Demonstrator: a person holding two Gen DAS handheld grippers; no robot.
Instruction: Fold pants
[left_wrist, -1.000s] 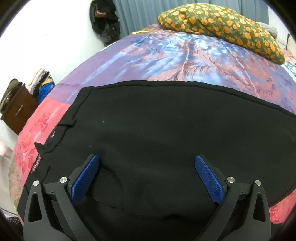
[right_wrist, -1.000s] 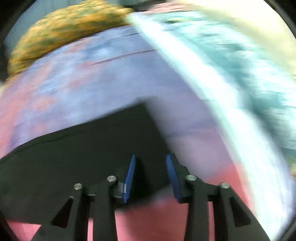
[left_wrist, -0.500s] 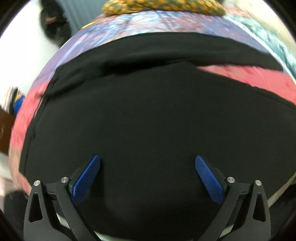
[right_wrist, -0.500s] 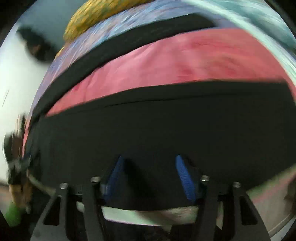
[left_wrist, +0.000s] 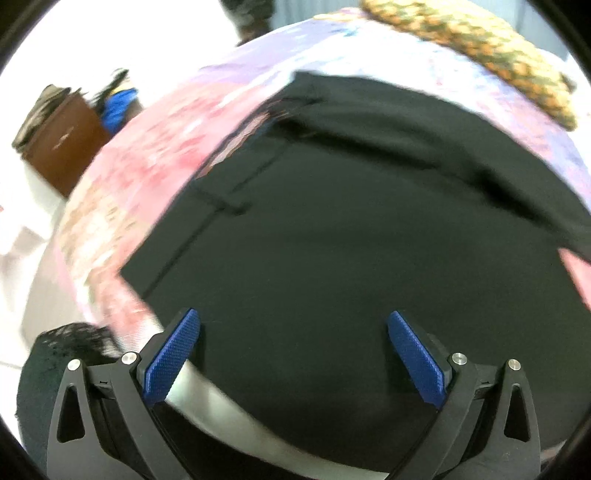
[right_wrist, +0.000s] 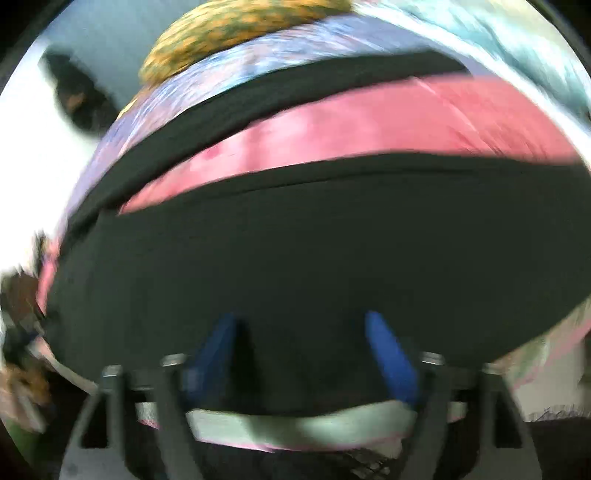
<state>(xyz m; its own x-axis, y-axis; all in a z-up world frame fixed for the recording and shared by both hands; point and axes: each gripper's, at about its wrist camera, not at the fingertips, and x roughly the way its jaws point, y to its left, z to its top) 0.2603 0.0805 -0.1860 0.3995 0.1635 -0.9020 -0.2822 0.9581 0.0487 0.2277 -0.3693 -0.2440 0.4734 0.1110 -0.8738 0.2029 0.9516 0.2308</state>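
Observation:
Black pants (left_wrist: 351, 240) lie flat on the bed, the waistband (left_wrist: 236, 162) at the left in the left wrist view. My left gripper (left_wrist: 293, 321) hovers open over the seat of the pants near the bed's front edge, nothing between its blue pads (left_wrist: 173, 354). In the blurred right wrist view the two legs spread apart: the near leg (right_wrist: 295, 251) fills the middle and the far leg (right_wrist: 295, 92) runs behind a pink strip of bedspread. My right gripper (right_wrist: 301, 321) is above the near leg, its jaws opening, with cloth under them but no pad pressing on it.
The pink and purple bedspread (right_wrist: 369, 125) covers the bed. A yellow-patterned pillow (left_wrist: 480, 62) lies at the far end. A brown cabinet (left_wrist: 62, 144) with piled clothes stands to the left of the bed. The bed's pale front edge (left_wrist: 221, 410) runs just under the left fingers.
The right gripper swept from the hem corner across to the near leg, and its jaws went from narrow to wide. The left gripper moved towards the waistband side and stayed open.

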